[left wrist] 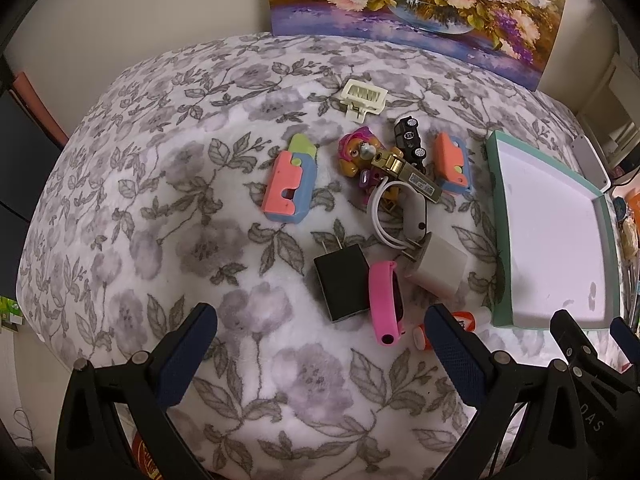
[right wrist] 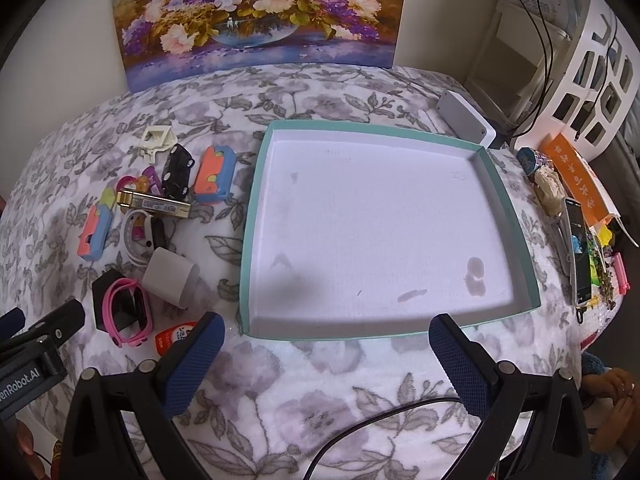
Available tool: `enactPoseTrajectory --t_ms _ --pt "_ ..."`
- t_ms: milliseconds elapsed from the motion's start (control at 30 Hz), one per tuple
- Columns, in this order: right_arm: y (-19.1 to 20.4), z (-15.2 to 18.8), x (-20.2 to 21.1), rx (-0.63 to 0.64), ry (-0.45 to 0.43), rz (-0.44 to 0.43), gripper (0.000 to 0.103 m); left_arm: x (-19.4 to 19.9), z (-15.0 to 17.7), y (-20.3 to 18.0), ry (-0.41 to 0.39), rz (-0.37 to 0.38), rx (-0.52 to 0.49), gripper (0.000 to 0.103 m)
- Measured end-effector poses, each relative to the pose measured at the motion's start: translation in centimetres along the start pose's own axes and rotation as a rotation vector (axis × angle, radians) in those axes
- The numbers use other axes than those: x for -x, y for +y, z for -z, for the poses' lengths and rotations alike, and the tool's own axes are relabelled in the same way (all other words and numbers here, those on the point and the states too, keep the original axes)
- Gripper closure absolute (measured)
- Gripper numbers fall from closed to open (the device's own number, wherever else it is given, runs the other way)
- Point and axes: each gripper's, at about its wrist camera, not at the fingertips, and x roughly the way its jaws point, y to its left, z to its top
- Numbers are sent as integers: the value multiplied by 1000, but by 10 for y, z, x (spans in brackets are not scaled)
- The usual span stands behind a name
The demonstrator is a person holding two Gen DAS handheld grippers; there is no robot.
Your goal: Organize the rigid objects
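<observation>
Two hand-held grippers hovered, jaws spread, over a flower-patterned bed.

The left hand-held gripper (left wrist: pixel 320 344) faced a clutter of toys and chargers, the black charger (left wrist: pixel 341 287) nearest; the right hand-held gripper (right wrist: pixel 326 354) faced the bare teal tray (right wrist: pixel 505 200) beside the clutter, near the bed's right edge.

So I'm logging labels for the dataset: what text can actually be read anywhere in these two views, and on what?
"enRobot.AI", cut off at the edge: on the left tool's body.
"OAS", partly hidden: on the right tool's body.
Orange packet: white characters, too blurred to read.
Gold bar's sticker: too small.
Small orange bottle: print unreadable.
</observation>
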Motion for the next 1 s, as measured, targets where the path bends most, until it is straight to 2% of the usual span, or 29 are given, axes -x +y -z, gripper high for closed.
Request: enactPoseTrajectory --t_ms 1000 --pt "0 0 0 6 5 -8 0 -3 2 1 12 4 3 0"
